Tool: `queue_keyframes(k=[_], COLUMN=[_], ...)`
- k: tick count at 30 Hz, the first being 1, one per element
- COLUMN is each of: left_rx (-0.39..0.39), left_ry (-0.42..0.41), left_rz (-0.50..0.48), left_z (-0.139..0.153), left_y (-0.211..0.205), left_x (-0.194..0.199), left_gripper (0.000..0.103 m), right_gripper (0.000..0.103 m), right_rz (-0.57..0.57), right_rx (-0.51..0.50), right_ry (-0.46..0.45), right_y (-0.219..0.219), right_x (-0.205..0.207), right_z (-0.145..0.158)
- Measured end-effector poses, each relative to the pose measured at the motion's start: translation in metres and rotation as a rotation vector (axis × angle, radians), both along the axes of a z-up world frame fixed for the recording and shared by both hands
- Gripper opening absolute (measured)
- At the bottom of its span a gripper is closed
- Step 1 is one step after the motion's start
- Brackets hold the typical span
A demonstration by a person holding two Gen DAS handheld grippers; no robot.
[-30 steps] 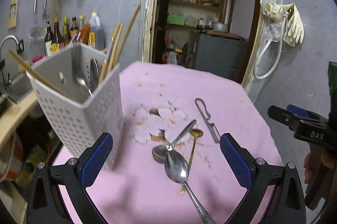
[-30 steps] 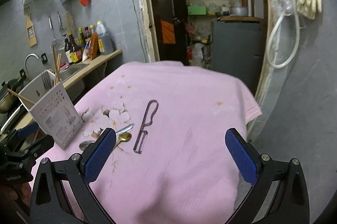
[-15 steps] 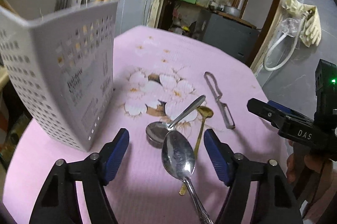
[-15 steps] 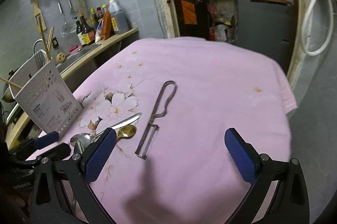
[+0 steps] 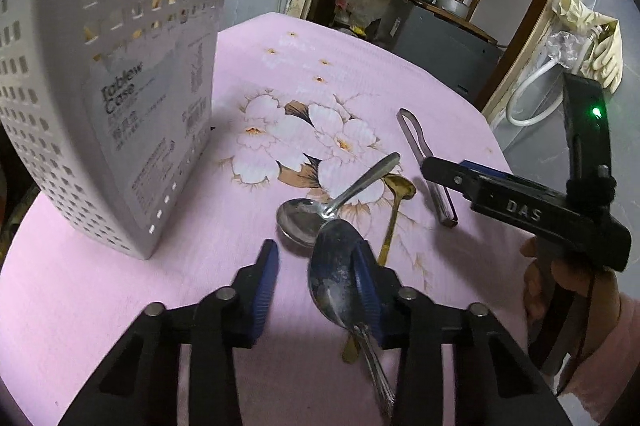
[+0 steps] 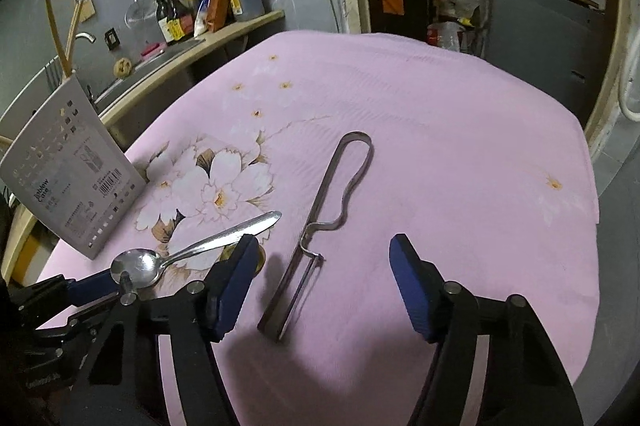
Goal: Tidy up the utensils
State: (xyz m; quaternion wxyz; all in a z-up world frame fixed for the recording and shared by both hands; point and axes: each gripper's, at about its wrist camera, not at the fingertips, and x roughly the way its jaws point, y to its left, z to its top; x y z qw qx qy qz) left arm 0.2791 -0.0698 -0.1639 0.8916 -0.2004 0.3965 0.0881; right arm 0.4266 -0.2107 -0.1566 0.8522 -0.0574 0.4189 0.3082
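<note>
The step in hand is judged to be the pick-up of loose utensils from the table, which is covered by a pink flowered cloth. The left gripper is lowered over the nearest big spoon; its fingers are part-way closed, with a gap between them. The spoon's bowl lies against the right finger, but the left finger is not touching it, so no firm hold is shown. Just beyond it lie a second steel spoon and a small gold spoon, crossing one another. The right gripper is held low over the peeler, its fingers wide apart on either side of the blade end, with nothing gripped.

The white utensil holder stands at the far left of the table, already filled with chopsticks and forks.

Next, the fingers of each gripper are to be closed on spoon and peeler. The flat metal will probably slip, so a squeeze across the narrow part is called for, followed by a lift and a carry into the holder.
</note>
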Motion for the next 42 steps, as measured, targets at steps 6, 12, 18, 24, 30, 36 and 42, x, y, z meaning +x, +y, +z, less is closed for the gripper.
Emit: queue_keyframes(k=[6,12,18,24,30,36,42], left_rx=[-0.017,0.004,-0.016,-0.035,-0.054,-0.078,-0.086], left_ry=[0.017,0.048,0.063,0.035,0.025,0.065,0.08], left_rz=[-0.021,-0.022,-0.022,-0.05,-0.097,-0.137,-0.156], left_z=[0.001,0.002,0.003,0.009,0.02,0.023,0.025], left_y=[-0.003,-0.003,0.001,0.0,-0.002,0.001,0.004], left_x=[0.006,0.015,0.02,0.016,0.015,0.01,0.003], left_gripper=[0.025,0.014,0.007,0.004,0.002,0.002,0.002], right_gripper=[0.055,0.046,0.029,0.018,0.017,0.017,0.017], right_rz=[0.022,0.005,0.009,0.017,-0.005,-0.034,-0.057], right_rx=[-0.026,-0.047,-0.105,-0.097,-0.022,0.031,0.063], right_ry=[0.043,0.057,0.047,0.11,0.167,0.17,0.195], right_y=[0.011,0.022,0.03,0.03,0.012,-0.009,-0.025], right_x=[0.017,0.034,0.03,0.032,0.023,0.002,-0.016], right_z=[-0.003,-0.003,-0.001,0.002,0.003,0.01,0.01])
